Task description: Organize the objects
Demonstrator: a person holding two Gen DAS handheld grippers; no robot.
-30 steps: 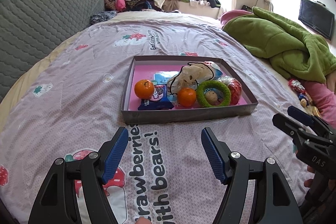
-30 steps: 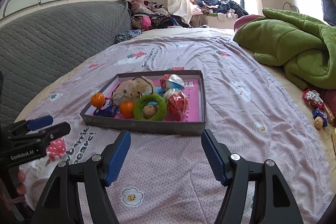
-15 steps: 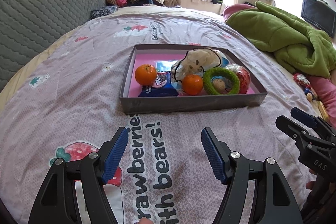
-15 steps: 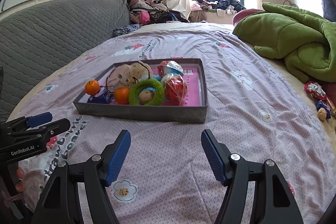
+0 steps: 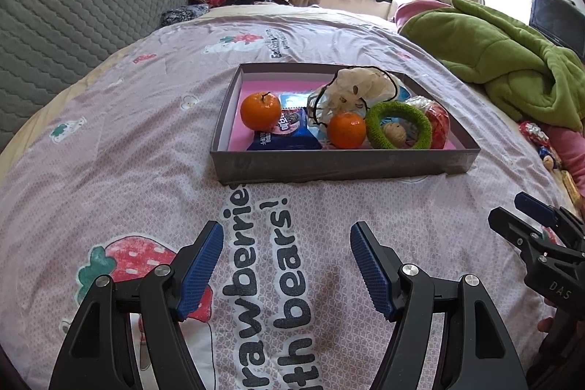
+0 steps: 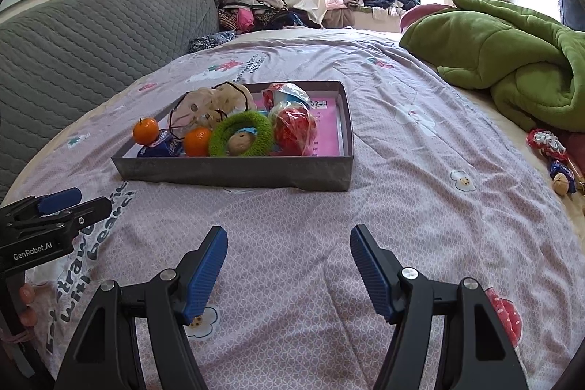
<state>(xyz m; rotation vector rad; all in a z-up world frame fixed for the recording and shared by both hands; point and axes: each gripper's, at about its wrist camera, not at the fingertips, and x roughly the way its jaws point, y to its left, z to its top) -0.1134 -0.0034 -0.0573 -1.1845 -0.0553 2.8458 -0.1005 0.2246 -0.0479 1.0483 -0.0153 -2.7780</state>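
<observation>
Pink-lilac bedsheet (image 5: pixel 109 141) with strawberry prints and "strawberries with bears!" lettering covers the whole bed. Grey quilted headboard (image 5: pixel 73 17) on the left side. Green fleece blanket (image 5: pixel 504 61) bunched at far right, clothes heap (image 6: pixel 256 6) at the far end under the window.

Grey shallow box (image 5: pixel 343 165) with pink floor sits mid-bed, near wall facing both grippers. Contents, big to small:
- cream plush toy (image 5: pixel 356 88) with black cord, far centre
- green fuzzy ring (image 5: pixel 398 125) with a small doll face in its hole, near right
- red wrapped ball (image 5: pixel 438 125), just right of the ring, touching it
- blue snack packet (image 5: pixel 289 132), near left, flat on the floor
- left orange (image 5: pixel 260 111), resting on the packet's far left edge
- second orange (image 5: pixel 346 129), between packet and ring

Left gripper (image 5: pixel 287 262): jaws spread wide, nothing between them, hovering over the sheet lettering, near side of the box, well apart from it. Right gripper (image 6: pixel 289 262): same, wide apart, empty, over bare sheet on the near right of the box.

Small wrapped candies (image 6: pixel 548 143) loose on the sheet at far right, below the blanket.
</observation>
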